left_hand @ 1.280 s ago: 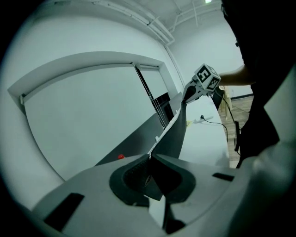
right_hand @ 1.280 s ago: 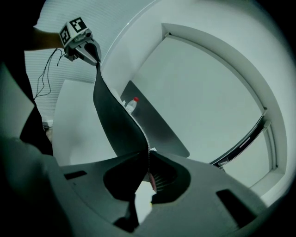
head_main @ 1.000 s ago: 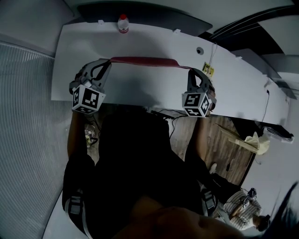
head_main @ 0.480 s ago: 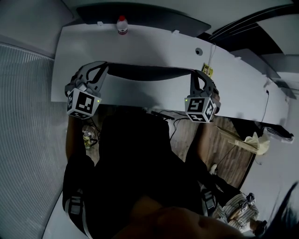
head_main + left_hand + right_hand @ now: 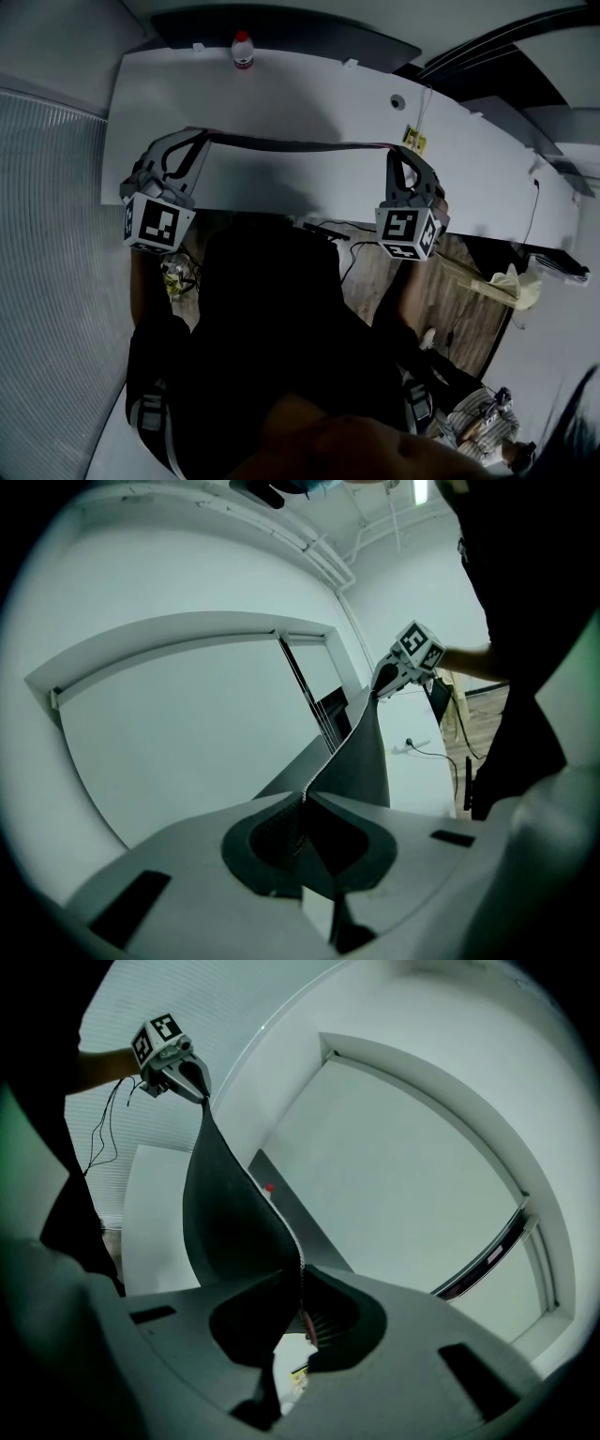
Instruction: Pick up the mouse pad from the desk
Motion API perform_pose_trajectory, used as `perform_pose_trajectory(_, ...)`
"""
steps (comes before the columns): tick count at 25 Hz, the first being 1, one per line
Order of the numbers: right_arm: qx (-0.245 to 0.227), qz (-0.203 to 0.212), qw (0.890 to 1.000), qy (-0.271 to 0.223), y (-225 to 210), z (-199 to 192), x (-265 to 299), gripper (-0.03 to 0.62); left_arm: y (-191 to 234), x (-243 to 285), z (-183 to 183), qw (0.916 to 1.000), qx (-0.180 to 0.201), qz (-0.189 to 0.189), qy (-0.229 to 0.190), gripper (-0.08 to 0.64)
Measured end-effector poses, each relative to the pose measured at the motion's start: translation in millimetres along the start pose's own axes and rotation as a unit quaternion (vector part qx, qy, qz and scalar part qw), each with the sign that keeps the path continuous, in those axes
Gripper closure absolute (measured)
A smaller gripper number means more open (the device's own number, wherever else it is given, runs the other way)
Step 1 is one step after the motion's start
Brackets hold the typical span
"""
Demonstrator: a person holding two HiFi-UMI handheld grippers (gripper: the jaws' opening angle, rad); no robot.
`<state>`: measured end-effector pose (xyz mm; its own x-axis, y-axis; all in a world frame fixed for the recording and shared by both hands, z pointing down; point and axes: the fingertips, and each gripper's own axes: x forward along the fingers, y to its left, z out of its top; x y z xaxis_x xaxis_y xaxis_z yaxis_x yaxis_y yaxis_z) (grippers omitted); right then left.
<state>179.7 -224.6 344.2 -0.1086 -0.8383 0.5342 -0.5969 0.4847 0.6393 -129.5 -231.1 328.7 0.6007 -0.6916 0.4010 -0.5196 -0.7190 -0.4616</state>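
Dark, thin and limp, the mouse pad (image 5: 291, 143) hangs in the air above the near half of the desk (image 5: 309, 89), stretched edge-on between the two grippers and sagging a little in the middle. In the gripper views it shows as a smooth, matte sheet that curves like a sail, with a fine pale rim that looks stitched along its upper edge.

At its left end, the left gripper (image 5: 208, 134) has its jaws pinched together on the pad's corner. Its ribbed dark pads press the sheet from both sides. The right gripper (image 5: 394, 150) is clamped the same way on the opposite end.

Below the pad, the desk is a plain, smooth white slab. A small bottle with a red cap (image 5: 243, 49) stands at its far edge, well apart from the pad, and a round hole (image 5: 401, 101) and a yellow tag (image 5: 416, 141) sit near the right gripper. Beneath the desk's near edge, loose cables (image 5: 328, 230) trail over a wooden floor (image 5: 450, 281).
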Motion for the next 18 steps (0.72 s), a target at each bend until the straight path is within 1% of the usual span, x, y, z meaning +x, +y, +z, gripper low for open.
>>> perform_pose_trajectory(8, 0.000, -0.013, 1.000, -0.018, -14.6, 13.0, -16.2, 0.578, 10.6, -12.7, 24.9, 0.9999, 0.006, 0.007, -0.013, 0.548)
perform_pose_trajectory(18, 0.002, -0.025, 0.999, -0.028, -23.1, 20.1, -26.4, 0.578, 14.9, -19.0, 34.9, 0.9997, 0.005, 0.011, -0.023, 0.548)
